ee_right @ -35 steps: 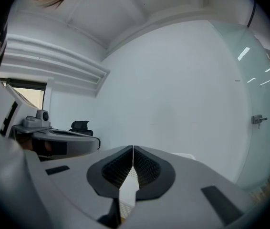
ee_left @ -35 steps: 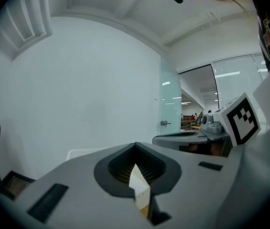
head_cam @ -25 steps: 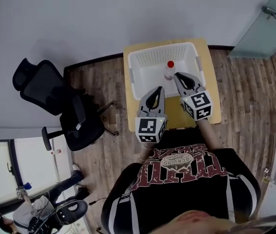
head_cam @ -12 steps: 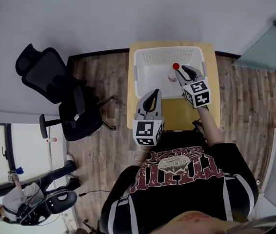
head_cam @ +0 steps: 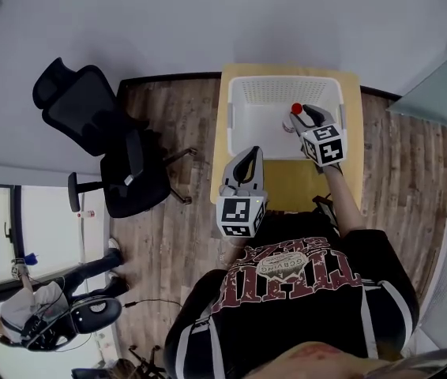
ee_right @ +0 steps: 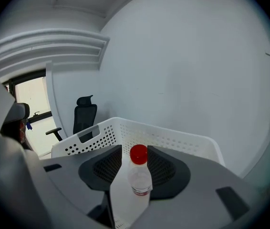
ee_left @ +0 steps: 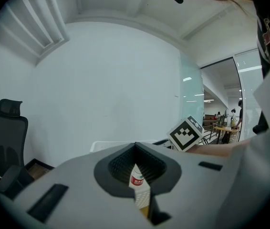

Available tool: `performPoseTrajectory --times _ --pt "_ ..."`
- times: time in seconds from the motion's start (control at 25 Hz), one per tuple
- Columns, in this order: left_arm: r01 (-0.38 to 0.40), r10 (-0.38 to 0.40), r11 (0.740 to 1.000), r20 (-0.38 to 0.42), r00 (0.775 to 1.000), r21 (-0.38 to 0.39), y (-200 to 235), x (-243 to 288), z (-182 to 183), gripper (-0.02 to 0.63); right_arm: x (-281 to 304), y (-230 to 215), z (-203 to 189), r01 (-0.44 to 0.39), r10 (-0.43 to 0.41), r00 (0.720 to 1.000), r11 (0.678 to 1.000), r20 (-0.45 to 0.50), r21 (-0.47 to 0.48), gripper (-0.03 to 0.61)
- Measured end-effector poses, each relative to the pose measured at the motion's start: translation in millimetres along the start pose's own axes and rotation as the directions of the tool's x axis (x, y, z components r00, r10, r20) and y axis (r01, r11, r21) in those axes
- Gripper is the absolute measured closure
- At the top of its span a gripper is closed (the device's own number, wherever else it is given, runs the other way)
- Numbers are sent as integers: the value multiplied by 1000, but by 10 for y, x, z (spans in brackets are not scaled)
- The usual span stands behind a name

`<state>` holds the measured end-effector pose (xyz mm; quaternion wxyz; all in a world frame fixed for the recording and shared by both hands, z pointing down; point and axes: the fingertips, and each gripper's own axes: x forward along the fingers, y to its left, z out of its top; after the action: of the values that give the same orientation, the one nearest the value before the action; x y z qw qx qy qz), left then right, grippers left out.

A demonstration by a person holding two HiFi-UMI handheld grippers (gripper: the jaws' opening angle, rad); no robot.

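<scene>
Head view, basket: we see a white basket (head_cam: 283, 81) with small holes in its walls. It stands on the far part of a small wooden surface (head_cam: 287, 186).
Head view, bottle: a clear bottle (head_cam: 295, 115) with a red cap stands upright inside the basket, toward its right side.
Head view, right hand-held gripper: the right hand-held gripper (head_cam: 306, 111) reaches over the near rim of the basket, with its tips just beside the bottle.
Head view, left hand-held gripper: the left hand-held gripper (head_cam: 250, 150) is near the basket's near left corner, well apart from the bottle.
Head view, chair: a black office chair (head_cam: 101, 144) stands on the wooden floor to the left of the surface.
Left gripper view, jaws: clenched, the tips meet and nothing is between them.
Left gripper view, beyond: through the slit under the tips we see a piece of the bottle (ee_left: 136, 179) with a red label, far ahead.
Right gripper view, jaws: released and apart. The bottle (ee_right: 139, 178) stands in the gap between them, and we cannot tell whether the pads touch it.
Right gripper view, behind: the basket wall (ee_right: 173, 138) and the chair (ee_right: 85, 114).
</scene>
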<state>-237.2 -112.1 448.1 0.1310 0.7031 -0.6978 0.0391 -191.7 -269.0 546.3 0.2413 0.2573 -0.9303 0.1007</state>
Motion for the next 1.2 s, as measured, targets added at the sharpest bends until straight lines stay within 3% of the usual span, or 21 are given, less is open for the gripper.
performPoseTrajectory --times 0.48,0.92,1.2 --pt "-60 60 998 1 998 -18 174 -144 -61 588 243 -101 -129 -41 44 995 998 -84 42 387" --pt "-113 113 993 -3 994 -35 266 -235 -125 586 401 -43 -247 -85 70 981 993 -181 -78 374" --pt "-149 150 988 7 989 -47 379 -331 -114 586 468 -30 -259 -72 44 978 989 -204 -132 376"
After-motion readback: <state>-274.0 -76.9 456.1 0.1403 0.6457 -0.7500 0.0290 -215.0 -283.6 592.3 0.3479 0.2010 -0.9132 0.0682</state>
